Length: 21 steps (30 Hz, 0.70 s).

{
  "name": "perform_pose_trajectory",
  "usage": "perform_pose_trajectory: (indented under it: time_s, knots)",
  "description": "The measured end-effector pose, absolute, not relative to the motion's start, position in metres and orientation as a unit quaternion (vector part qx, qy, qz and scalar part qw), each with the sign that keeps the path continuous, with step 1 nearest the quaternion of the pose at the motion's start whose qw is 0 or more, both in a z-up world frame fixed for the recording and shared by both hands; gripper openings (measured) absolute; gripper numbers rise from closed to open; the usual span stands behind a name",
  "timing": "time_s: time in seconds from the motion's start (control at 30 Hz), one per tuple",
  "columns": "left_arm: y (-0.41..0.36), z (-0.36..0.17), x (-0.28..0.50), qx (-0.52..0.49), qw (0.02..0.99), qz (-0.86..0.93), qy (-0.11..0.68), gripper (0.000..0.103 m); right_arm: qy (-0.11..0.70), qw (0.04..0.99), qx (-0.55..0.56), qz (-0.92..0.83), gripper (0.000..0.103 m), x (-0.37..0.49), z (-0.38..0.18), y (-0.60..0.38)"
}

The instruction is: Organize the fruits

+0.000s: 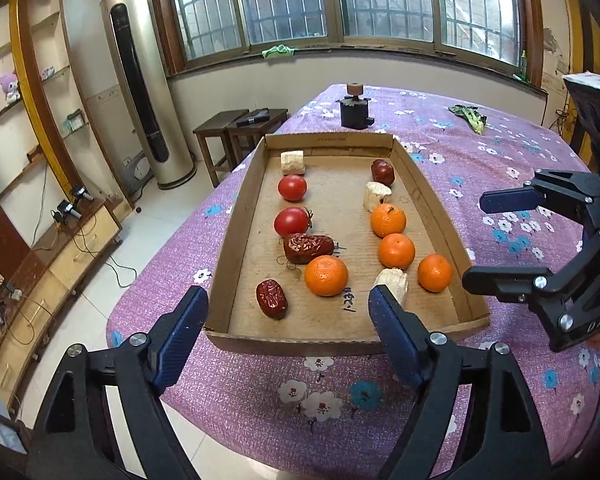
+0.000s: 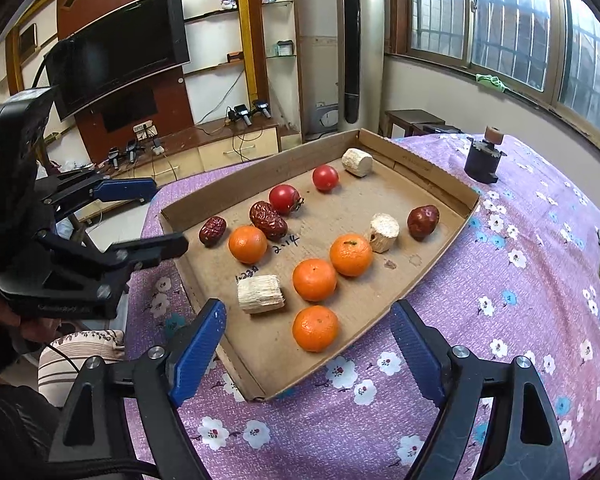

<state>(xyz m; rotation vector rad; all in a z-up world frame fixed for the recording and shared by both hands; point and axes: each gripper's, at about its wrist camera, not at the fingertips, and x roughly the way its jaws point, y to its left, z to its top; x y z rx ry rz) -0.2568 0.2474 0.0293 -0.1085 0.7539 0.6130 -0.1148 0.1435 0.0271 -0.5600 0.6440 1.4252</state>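
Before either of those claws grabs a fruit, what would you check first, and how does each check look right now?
1. Left hand-held gripper open and empty: ok.
2. Right hand-held gripper open and empty: ok.
3. All fruit inside the tray: ok; four oranges, two tomatoes, three dates and three pale chunks.
4. Nearest orange free to grasp: ok; it touches nothing.
5. Kinds already grouped: not ok; one date sits apart from the other two.
6. Grippers apart from each other: ok; they approach from different sides.
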Motion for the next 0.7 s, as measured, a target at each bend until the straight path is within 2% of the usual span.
perform_pose_trajectory:
  time_s: [0.7]
  knots:
    - [0.234, 0.036, -0.260, -0.049, 0.888, 0.289, 0.355, 0.083, 0.248, 0.637, -0.302, 0.664, 0.090, -0.126, 0.025, 0.138]
